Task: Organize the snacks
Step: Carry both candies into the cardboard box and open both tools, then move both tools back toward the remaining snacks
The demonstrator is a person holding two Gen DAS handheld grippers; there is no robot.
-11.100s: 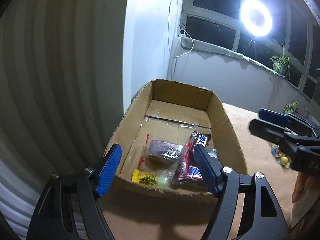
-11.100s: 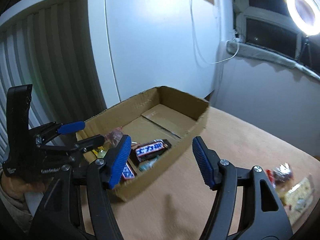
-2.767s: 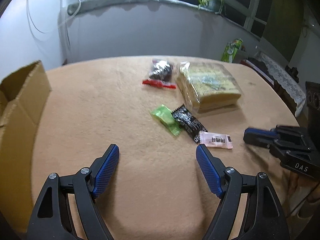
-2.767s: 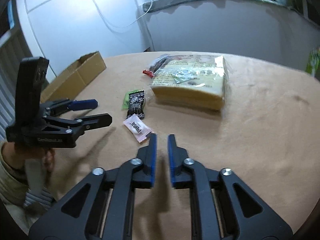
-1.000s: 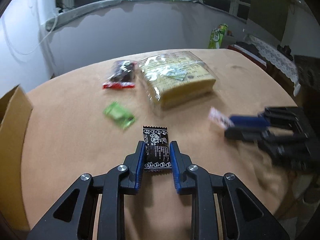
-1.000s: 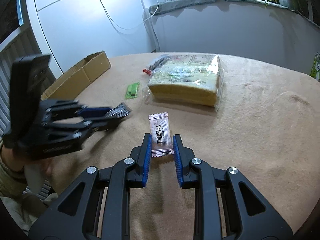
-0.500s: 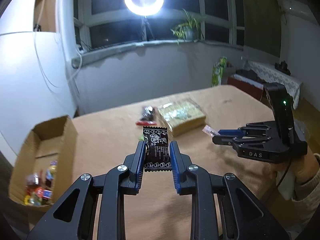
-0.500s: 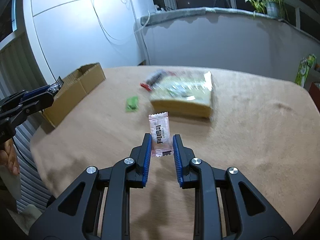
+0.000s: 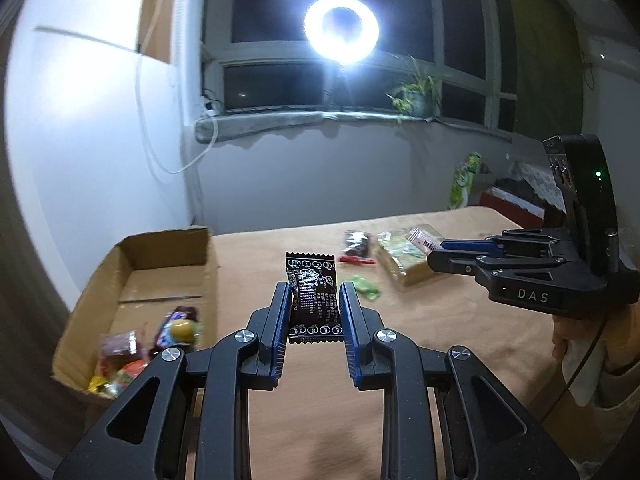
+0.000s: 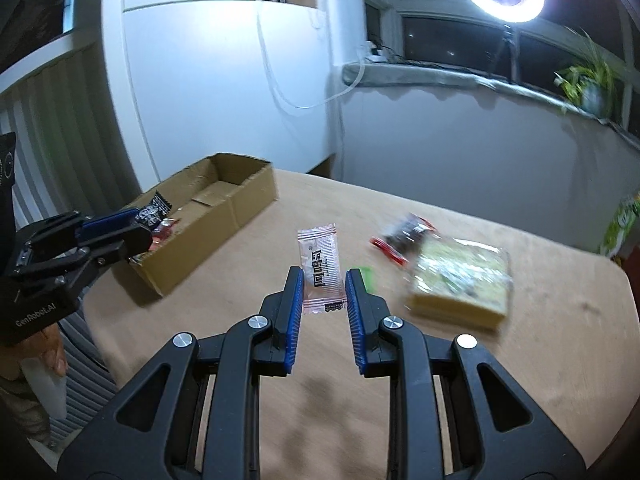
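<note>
- Swung toward the cardboard box (image 9: 168,264) since half a second ago: both tongs now nearer it, and the box larger in each wrist view.
- Left tongs (image 9: 314,312) clamped on a black snack packet (image 9: 312,292), blue pads (image 9: 280,320) pressing its two long edges, packet upright and lifted off the counter (image 9: 420,340), just right of the box's near corner.
- Right tongs (image 10: 323,300) pinched on a pink-and-white sachet (image 10: 320,272), held upright above the counter, to the right of the box and well apart from it.
- From the right wrist view, left tongs (image 10: 132,220) seen at the box's near end, the black packet (image 10: 154,210) poking out at the fingertips over the box's rim.
- From the left wrist view, right tongs (image 9: 434,250) seen far right of the box, the sachet (image 9: 424,240) at the tips.
- Box open-topped, standing at the counter's left edge, several wrapped snacks (image 9: 160,332) heaped at its near end; blurred, so not told apart.
- Lying on the counter well right of the box: a small green sweet (image 9: 366,286), a dark packet with a red strip (image 9: 358,246), and a large clear-wrapped yellow pack (image 10: 464,280) beside that.
- Ring light (image 9: 341,30) glaring at the window behind the box.
</note>
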